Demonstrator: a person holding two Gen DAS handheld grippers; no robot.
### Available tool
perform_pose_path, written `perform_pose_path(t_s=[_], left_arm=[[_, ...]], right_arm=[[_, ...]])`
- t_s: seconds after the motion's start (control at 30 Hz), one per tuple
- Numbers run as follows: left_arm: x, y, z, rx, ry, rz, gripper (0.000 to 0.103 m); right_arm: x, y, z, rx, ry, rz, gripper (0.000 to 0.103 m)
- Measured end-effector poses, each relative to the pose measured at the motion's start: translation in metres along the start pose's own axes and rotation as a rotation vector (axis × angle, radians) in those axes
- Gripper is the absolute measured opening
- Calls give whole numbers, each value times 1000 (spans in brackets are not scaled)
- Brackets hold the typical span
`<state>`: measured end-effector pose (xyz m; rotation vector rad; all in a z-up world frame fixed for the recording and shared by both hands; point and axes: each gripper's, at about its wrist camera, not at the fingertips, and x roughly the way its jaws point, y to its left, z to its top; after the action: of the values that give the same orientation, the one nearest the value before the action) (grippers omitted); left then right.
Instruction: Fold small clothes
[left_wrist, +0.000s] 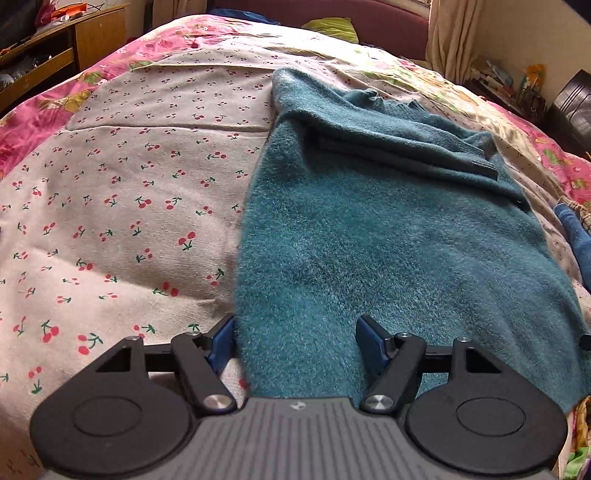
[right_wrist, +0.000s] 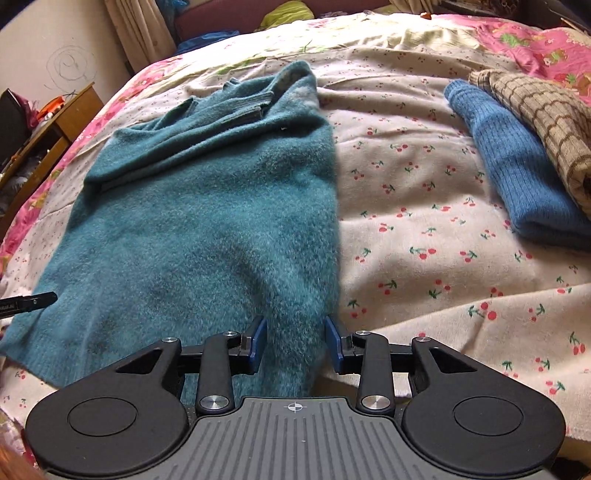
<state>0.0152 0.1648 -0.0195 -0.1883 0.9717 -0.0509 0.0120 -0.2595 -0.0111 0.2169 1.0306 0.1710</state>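
A teal fuzzy sweater (left_wrist: 369, 236) is spread across the centre and right of the left wrist view, on a cherry-print bedsheet (left_wrist: 122, 206), with its sleeves folded over the upper part. The left gripper (left_wrist: 295, 341) is seen with jaws wide apart, straddling the sweater's near hem at the bottom centre. In the right wrist view, the right gripper (right_wrist: 295, 341) is held open more narrowly over the hem's other corner. A folded blue knit (right_wrist: 517, 173) and a checked beige garment (right_wrist: 546, 114) are stacked at the upper right.
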Motion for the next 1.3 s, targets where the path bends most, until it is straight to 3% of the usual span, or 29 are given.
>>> perform_pose_path(t_s=[0.13, 0.3, 0.4, 0.53, 0.63, 0.73, 0.77, 0.87, 1.03, 1.17, 1.3], left_arm=[[-1, 1, -3, -7, 15, -10, 80], [-2, 5, 1, -45, 47, -22, 81], [-7, -1, 0, -28, 41, -18, 72], [-8, 0, 2, -55, 60, -24, 64], [-8, 1, 5, -64, 85, -33, 58], [-7, 1, 10, -82, 107, -62, 45], [-8, 1, 12, -90, 108, -81, 39], [-14, 1, 16, -126, 86, -152, 34], [-21, 7, 34, -266, -1, -342, 31], [-19, 12, 67, -377, -95, -474, 29], [-4, 16, 115, -423, -191, -510, 28]], right_arm=[[10, -5, -16, 79, 78, 88, 37], [12, -2, -21, 113, 67, 151, 37], [11, -7, -20, 134, 64, 189, 33], [13, -14, -16, 200, 65, 250, 17], [9, -12, -13, 212, 47, 303, 15], [4, -13, -10, 257, 24, 356, 13], [3, -13, -9, 274, 16, 372, 12], [-2, -12, -3, 324, -16, 440, 12], [-13, -8, 25, 378, -120, 559, 12], [-10, -4, 67, 419, -205, 643, 11], [4, -2, 121, 439, -293, 654, 11]])
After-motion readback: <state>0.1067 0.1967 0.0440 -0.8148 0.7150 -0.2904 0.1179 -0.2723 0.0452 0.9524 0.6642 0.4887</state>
